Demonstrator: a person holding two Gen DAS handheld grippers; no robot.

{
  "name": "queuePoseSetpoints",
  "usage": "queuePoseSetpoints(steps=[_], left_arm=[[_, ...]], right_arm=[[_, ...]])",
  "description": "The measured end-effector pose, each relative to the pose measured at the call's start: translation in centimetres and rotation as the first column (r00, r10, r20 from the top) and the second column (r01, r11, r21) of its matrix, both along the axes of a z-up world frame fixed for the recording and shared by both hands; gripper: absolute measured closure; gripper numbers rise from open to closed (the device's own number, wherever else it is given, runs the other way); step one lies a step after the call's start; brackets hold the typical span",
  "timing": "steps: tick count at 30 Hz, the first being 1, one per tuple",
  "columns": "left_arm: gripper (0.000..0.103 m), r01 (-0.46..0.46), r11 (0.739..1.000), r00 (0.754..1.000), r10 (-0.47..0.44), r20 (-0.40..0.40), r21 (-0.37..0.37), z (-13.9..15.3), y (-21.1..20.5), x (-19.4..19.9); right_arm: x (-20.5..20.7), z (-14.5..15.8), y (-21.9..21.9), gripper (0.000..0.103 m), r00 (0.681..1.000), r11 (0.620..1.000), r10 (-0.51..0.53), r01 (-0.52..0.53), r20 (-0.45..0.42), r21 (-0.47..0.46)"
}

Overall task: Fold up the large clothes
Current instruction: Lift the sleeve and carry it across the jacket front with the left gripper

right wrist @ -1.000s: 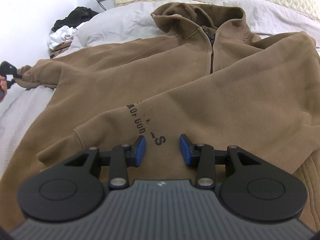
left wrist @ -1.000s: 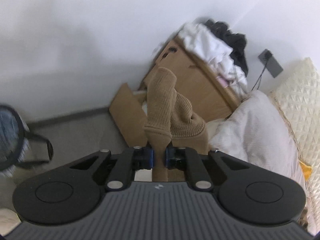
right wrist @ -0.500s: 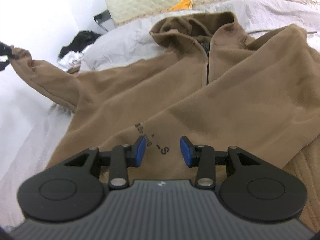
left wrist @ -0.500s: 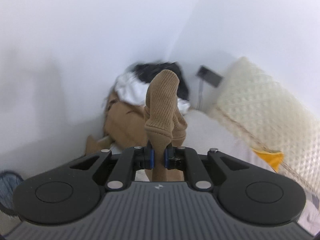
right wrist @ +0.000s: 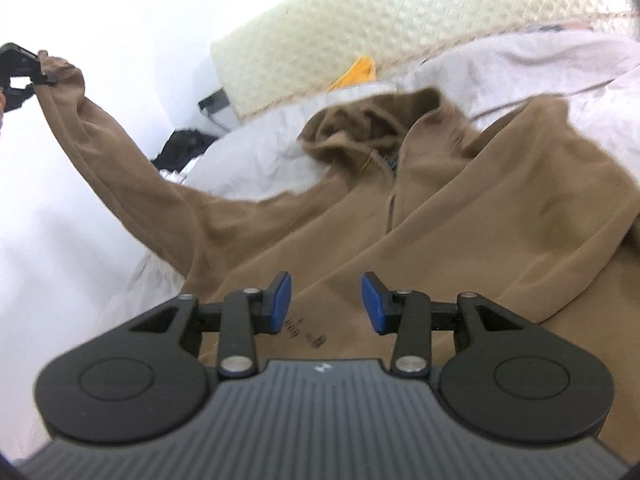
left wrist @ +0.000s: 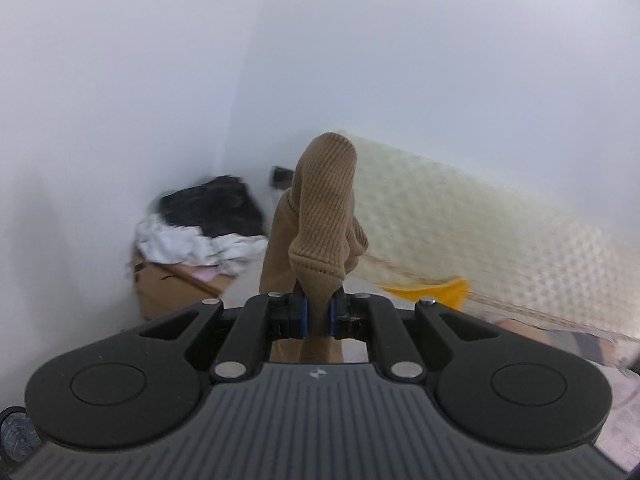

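So the left gripper [left wrist: 318, 316] is clamping down on the ribbed cuff [left wrist: 324, 216] of the brown hoodie [right wrist: 460, 216], holding that sleeve up in the air while the rest is lying spread on the grey bedding [right wrist: 272, 152]. The right gripper [right wrist: 326, 300] is hovering over the chest with its jaws apart, gripping nothing. There's dark print [right wrist: 306, 330] below it, too blurry to read.

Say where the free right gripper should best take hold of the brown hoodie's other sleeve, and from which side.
Probably at the cuff end, as the left gripper does with the ribbed cuff. The other sleeve lies folded across the hoodie chest, its cuff out of view. The right gripper, jaws open, would come down from above and pinch the top layer only, since the cloth lies flat on the bed.
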State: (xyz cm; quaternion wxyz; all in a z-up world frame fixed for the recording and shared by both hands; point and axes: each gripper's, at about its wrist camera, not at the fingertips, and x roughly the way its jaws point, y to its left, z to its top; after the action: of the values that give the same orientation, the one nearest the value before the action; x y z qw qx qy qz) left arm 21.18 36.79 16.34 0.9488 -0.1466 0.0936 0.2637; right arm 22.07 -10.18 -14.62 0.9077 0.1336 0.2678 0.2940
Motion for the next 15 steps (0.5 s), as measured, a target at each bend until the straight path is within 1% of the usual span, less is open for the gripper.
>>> queuePoseSetpoints(steps=[5, 8, 12, 15], left_arm=[[0.092, 0.079, 0.996, 0.997, -0.079, -0.002, 0.039, 2.1, -9.0, 0.6], [0.092, 0.132, 0.986, 0.991, -0.131, -0.02, 0.098, 2.4, -14.7, 0.7], [0.092, 0.197, 0.97, 0.98, -0.191, -0.05, 0.144, 0.9, -21.7, 0.5], [0.092, 0.246, 0.958, 0.968, -0.236, -0.084, 0.149, -1.5, -26.0, 0.5]], right_arm=[[0.7, 1.8, -3.3, 0.06, 0.998, 0.997, -0.041, 0.038, 0.041, 0.06], [0.6, 2.5, -5.0, 0.06, 0.996, 0.995, -0.053, 0.047, 0.066, 0.082], [0.2, 2.6, -7.1, 0.06, 0.997, 0.996, -0.062, 0.058, 0.055, 0.062], [-0.2, 2.7, -9.0, 0.06, 0.996, 0.994, -0.075, 0.072, 0.037, 0.087]])
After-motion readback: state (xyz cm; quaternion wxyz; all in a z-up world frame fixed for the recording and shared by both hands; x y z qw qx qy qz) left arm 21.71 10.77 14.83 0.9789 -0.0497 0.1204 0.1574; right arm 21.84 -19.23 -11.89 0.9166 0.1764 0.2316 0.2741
